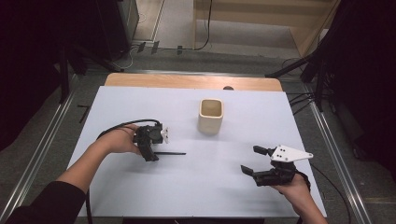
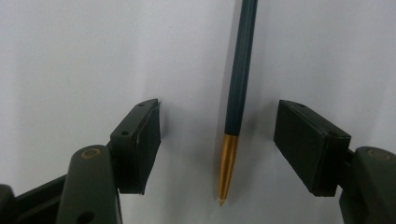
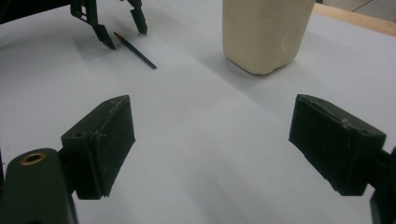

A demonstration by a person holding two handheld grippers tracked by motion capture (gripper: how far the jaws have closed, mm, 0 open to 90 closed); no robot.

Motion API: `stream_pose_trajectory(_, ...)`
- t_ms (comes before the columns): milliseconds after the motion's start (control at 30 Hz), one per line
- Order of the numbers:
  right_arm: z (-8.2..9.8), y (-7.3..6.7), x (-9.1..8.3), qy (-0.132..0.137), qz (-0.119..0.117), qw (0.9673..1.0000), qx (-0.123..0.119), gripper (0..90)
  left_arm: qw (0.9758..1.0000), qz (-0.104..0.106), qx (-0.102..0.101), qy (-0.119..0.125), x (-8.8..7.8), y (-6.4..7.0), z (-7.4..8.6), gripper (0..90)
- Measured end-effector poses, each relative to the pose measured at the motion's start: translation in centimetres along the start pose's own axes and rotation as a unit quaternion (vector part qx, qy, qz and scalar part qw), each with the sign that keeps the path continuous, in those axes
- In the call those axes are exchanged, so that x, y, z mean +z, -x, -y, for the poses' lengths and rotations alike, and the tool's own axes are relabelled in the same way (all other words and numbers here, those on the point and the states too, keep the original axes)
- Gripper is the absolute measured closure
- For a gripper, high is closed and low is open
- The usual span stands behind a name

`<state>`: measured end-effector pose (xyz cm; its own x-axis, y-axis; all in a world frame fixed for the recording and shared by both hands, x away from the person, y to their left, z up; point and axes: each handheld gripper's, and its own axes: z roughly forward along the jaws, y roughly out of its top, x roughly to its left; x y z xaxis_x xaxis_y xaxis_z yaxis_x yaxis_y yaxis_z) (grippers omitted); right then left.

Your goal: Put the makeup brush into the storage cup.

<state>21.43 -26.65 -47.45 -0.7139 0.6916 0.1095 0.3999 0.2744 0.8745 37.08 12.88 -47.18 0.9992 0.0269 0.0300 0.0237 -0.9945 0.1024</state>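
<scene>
A dark pen (image 2: 238, 93) with a gold tip lies flat on the white table, between the jaws of my left gripper (image 2: 219, 109). The jaws stand open on either side of the pen's gold end and neither pad touches it. In the high view the left gripper (image 1: 150, 153) points down over the pen (image 1: 172, 153) at mid-left. A cream square cup (image 1: 211, 115) stands upright behind the middle of the table. My right gripper (image 1: 250, 159) rests open near the front right with nothing between its pads. The right gripper view shows the cup (image 3: 264, 32) and the pen (image 3: 137, 50) farther off.
The white table sheet (image 1: 140, 102) ends in a wooden strip (image 1: 191, 81) at the back. Metal rails (image 1: 44, 144) run along both sides. Cables lie on the floor beyond the table.
</scene>
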Motion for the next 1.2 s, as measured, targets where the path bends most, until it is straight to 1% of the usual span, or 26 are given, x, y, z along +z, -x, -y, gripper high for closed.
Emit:
stream_pose_trajectory(33,0.0,0.0,0.0,0.0,0.0,1.0,0.0,14.8,1.0,0.002,-0.005,0.002,0.0,-0.1,0.0,32.1)
stream_pose_trajectory(100,0.0,0.0,0.0,0.0,0.0,1.0,-0.001,15.4,1.0,0.004,-0.008,0.002,0.0,-0.2,0.0,33.2)
stream_pose_trajectory(167,0.0,0.0,0.0,0.0,0.0,1.0,0.0,15.3,1.0,0.003,-0.006,0.006,0.0,-0.1,0.1,35.5)
stream_pose_trajectory(233,0.0,0.0,0.0,0.001,0.002,1.0,-0.001,15.4,1.0,0.001,0.003,0.002,-0.1,-0.1,0.1,39.6)
stream_pose_trajectory(267,0.0,0.0,0.0,0.0,0.002,1.0,-0.001,15.4,1.0,0.003,0.0,0.002,-0.1,0.1,0.1,41.0)
stream_pose_trajectory(300,0.0,0.0,0.0,0.0,0.002,1.0,0.0,15.3,1.0,0.003,0.002,0.0,-0.2,0.1,0.0,42.7)
stream_pose_trajectory(400,0.0,0.0,0.0,0.0,0.001,1.0,0.0,16.6,0.9999,0.003,0.006,-0.008,-0.3,0.4,-0.1,49.5)
stream_pose_trajectory(467,0.0,0.0,0.0,-0.001,0.001,1.0,-0.001,16.8,0.9998,0.004,0.017,-0.007,-0.3,0.8,-0.2,58.1)
stream_pose_trajectory(500,0.0,0.0,0.0,-0.001,0.0,1.0,0.001,16.8,0.9997,0.004,0.022,-0.011,-0.3,0.9,-0.2,61.5)
stream_pose_trajectory(600,0.0,0.0,0.1,-0.002,-0.002,1.0,0.001,16.8,0.9996,0.011,0.02,-0.017,-0.3,1.0,-0.3,69.3)
stream_pose_trajectory(700,0.0,-0.1,0.1,0.0,-0.005,1.0,0.002,17.3,0.9995,0.011,0.02,-0.025,-0.4,1.0,-0.4,72.5)
stream_pose_trajectory(733,0.0,-0.1,0.1,0.0,-0.006,1.0,0.002,17.2,0.9995,0.01,0.019,-0.024,-0.4,1.0,-0.4,74.2)
stream_pose_trajectory(867,0.0,-0.1,0.2,-0.002,-0.007,0.9999,0.007,17.2,0.9995,0.009,0.018,-0.025,-0.3,0.9,-0.4,82.7)
stream_pose_trajectory(1067,0.1,-0.1,0.3,-0.009,-0.015,0.9997,0.016,17.2,0.9997,0.015,0.01,-0.018,-0.4,0.7,-0.2,84.0)
stream_pose_trajectory(1133,0.1,-0.2,0.3,-0.005,-0.014,0.9997,0.018,17.2,0.9997,0.012,0.009,-0.018,-0.4,0.8,-0.2,84.1)
stream_pose_trajectory(1200,0.0,-0.2,0.3,0.003,-0.021,0.9996,0.019,16.6,0.9998,0.01,0.007,-0.018,-0.4,0.8,-0.1,84.1)
